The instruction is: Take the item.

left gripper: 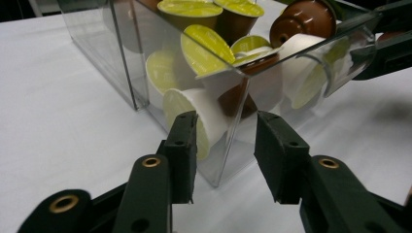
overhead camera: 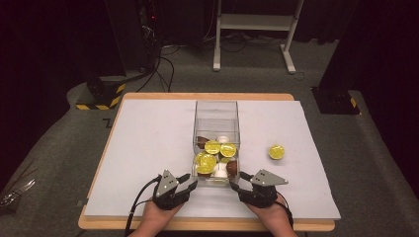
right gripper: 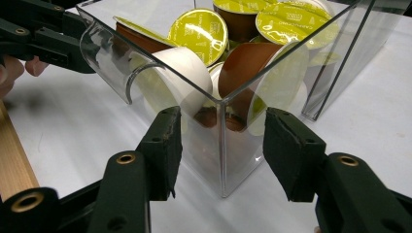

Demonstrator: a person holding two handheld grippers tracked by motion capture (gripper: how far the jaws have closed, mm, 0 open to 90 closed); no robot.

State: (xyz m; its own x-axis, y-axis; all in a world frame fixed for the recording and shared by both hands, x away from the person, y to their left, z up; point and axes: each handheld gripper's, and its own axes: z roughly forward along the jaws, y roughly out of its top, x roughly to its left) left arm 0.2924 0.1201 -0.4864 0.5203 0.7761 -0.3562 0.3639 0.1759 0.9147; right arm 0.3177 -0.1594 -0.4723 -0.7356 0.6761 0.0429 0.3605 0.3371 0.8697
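Note:
A clear plastic box (overhead camera: 216,118) stands mid-table, its near half filled with several coffee capsules (overhead camera: 212,153): brown or white cups with yellow lids. One loose yellow-lidded capsule (overhead camera: 276,151) lies on the mat to the right of the box. My left gripper (overhead camera: 191,181) is open at the box's near left corner, and that corner edge (left gripper: 228,141) stands between its jaws. My right gripper (overhead camera: 236,180) is open at the near right corner, whose edge (right gripper: 222,145) sits between its jaws. Neither pair of jaws visibly presses on the box walls.
A white mat (overhead camera: 148,148) covers the wooden table (overhead camera: 207,96); its near wooden edge (right gripper: 12,160) lies close behind my hands. Beyond the table, on the floor, are a white stand frame (overhead camera: 254,22), cables (overhead camera: 165,64) and dark cabinets.

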